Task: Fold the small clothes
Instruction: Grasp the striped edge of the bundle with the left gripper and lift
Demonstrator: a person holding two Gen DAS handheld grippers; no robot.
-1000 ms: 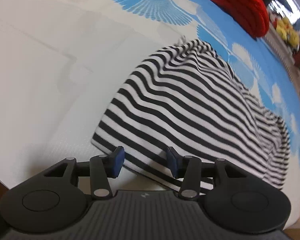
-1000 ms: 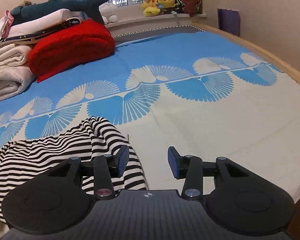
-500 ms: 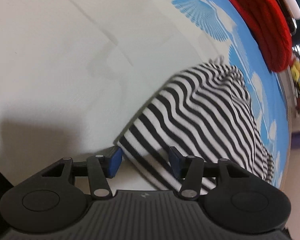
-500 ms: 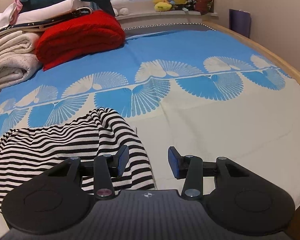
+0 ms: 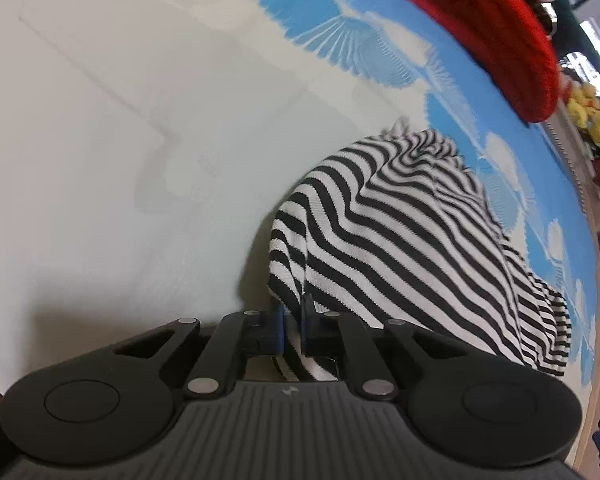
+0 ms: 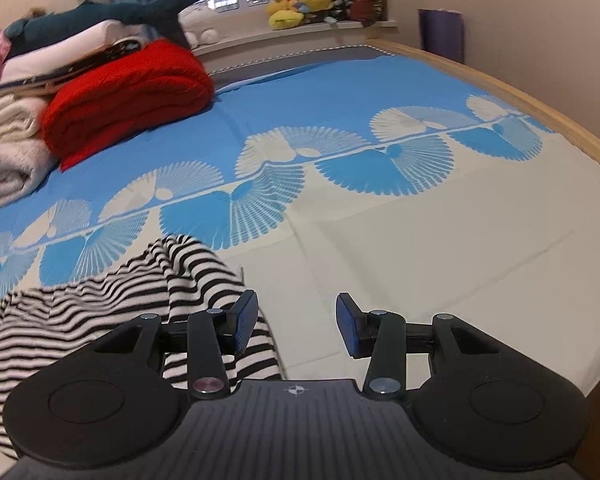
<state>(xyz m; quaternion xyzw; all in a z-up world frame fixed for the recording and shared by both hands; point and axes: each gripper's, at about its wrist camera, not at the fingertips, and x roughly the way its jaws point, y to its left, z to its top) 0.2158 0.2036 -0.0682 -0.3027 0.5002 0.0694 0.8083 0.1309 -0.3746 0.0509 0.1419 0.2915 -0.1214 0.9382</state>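
A small black-and-white striped garment (image 5: 400, 236) lies bunched on the bed. My left gripper (image 5: 293, 326) is shut on its near corner, and the cloth rises in a fold from the fingers. In the right wrist view the same garment (image 6: 100, 312) lies at the lower left. My right gripper (image 6: 296, 326) is open and empty, with its left finger over the garment's right edge and its right finger over bare sheet.
The bed has a cream and blue fan-patterned sheet (image 6: 380, 240). A folded red blanket (image 6: 128, 96) and a stack of pale folded blankets (image 6: 4, 152) lie at the far left. Plush toys (image 6: 300, 4) sit on the windowsill. The wooden bed edge (image 6: 540, 112) runs along the right.
My left gripper has closed on the corner of the striped garment and the cloth has bunched up. My right gripper has stayed open and shifted slightly right along the garment's edge.
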